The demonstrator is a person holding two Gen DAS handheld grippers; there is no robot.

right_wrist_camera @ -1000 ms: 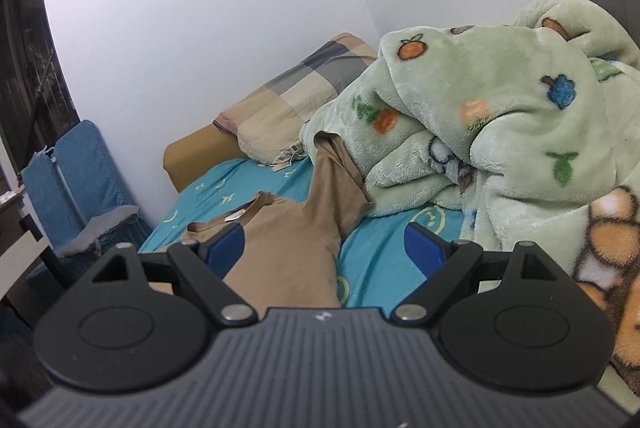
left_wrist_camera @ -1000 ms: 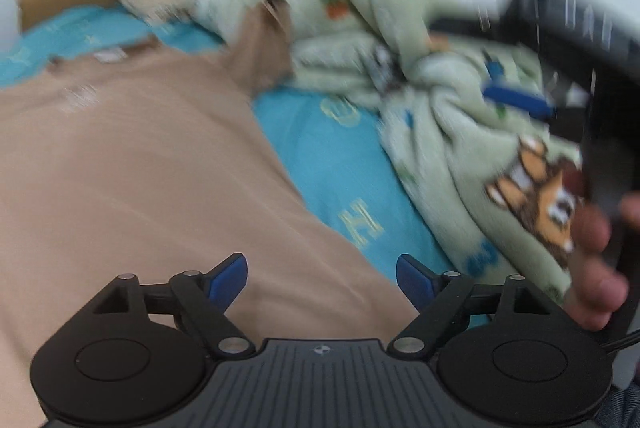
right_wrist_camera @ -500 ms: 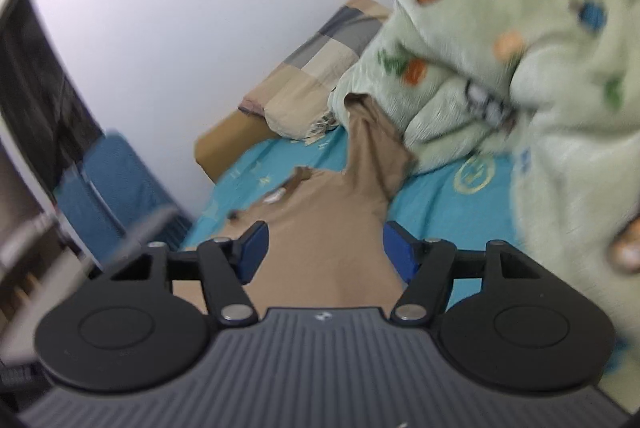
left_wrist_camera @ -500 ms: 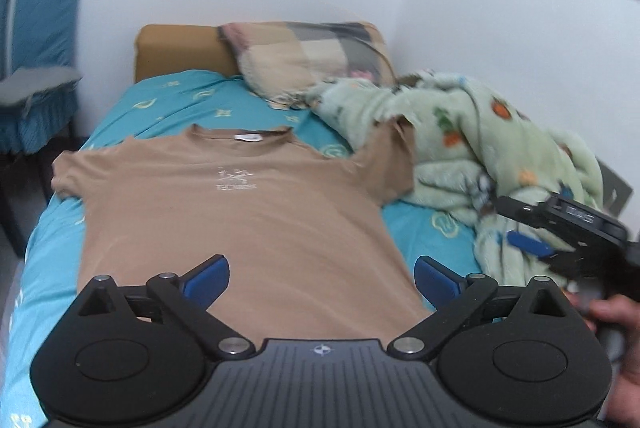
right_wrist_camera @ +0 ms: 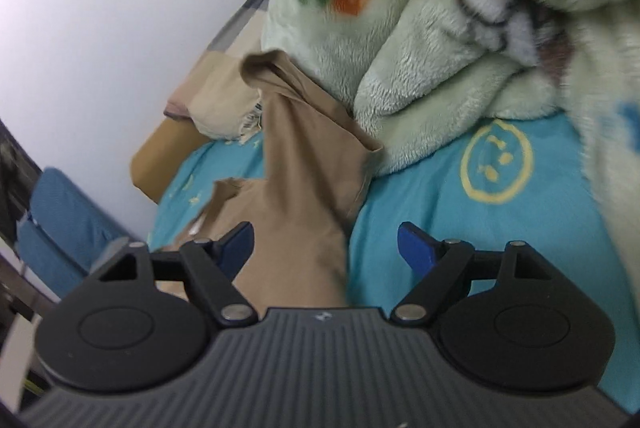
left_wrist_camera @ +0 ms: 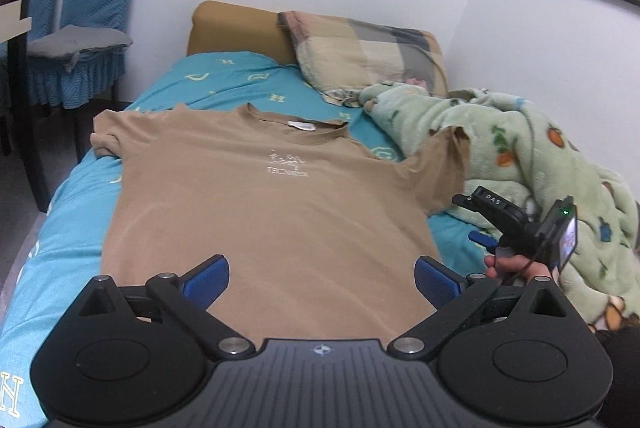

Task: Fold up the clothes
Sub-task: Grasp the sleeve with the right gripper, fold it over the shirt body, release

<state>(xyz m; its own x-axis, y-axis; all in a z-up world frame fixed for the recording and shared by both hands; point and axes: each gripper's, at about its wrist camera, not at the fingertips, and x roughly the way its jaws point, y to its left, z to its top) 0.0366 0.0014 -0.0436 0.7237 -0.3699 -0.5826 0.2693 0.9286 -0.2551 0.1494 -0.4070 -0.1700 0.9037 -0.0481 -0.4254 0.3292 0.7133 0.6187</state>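
Teal-sheeted bed [left_wrist_camera: 60, 224], tan T-shirt [left_wrist_camera: 256, 212] spread flat across its middle, collar toward the headboard. Left gripper [left_wrist_camera: 322, 278] over the shirt's near hem, jaws wide, empty. Right gripper [right_wrist_camera: 325, 242] low at the right edge, spread, empty, facing the sleeve [right_wrist_camera: 308, 148] draped against the green blanket [right_wrist_camera: 440, 40]. Checked pillow [left_wrist_camera: 360, 52] at the far corner.

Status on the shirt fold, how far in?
Done: shirt is spread face-up on the bed, no fold made. In hand: nothing; left gripper and right gripper are open, the right one near the sleeve propped on the blanket. Left: every fold.
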